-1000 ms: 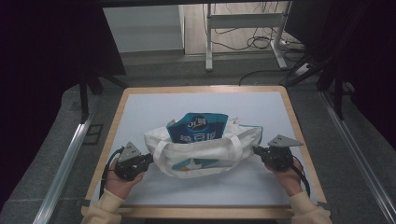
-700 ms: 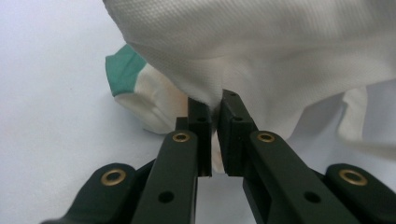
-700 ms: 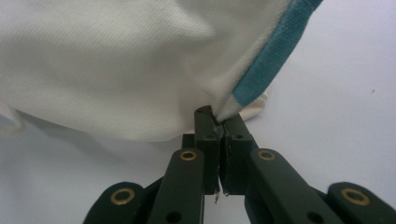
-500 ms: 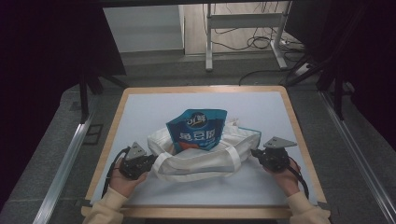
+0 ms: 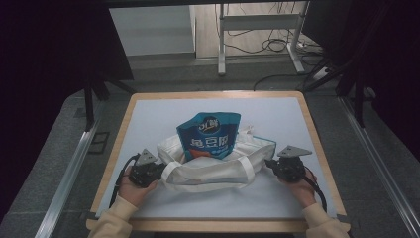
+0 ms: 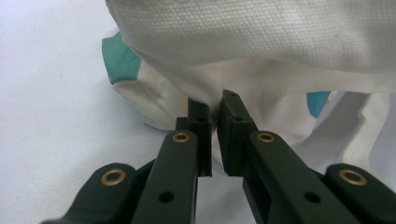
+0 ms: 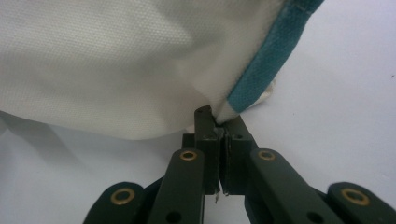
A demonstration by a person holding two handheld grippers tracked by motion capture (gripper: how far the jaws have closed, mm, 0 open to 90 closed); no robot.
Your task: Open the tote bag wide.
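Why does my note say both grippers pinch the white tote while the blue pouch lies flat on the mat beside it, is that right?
Not quite. The blue pouch does not lie flat beside the tote; the high view shows it standing upright inside the tote, its top rising above the rim. The rest holds: the left gripper and the right gripper each pinch the tote's fabric.

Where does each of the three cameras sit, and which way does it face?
High view: above the person's side, looking forward and down on the table; forearms and both grippers show.
Left gripper view: rides the left gripper, facing the white bag.
Right gripper view: rides the right gripper, facing the bag's teal-trimmed corner.
Shared: all three show the bag.
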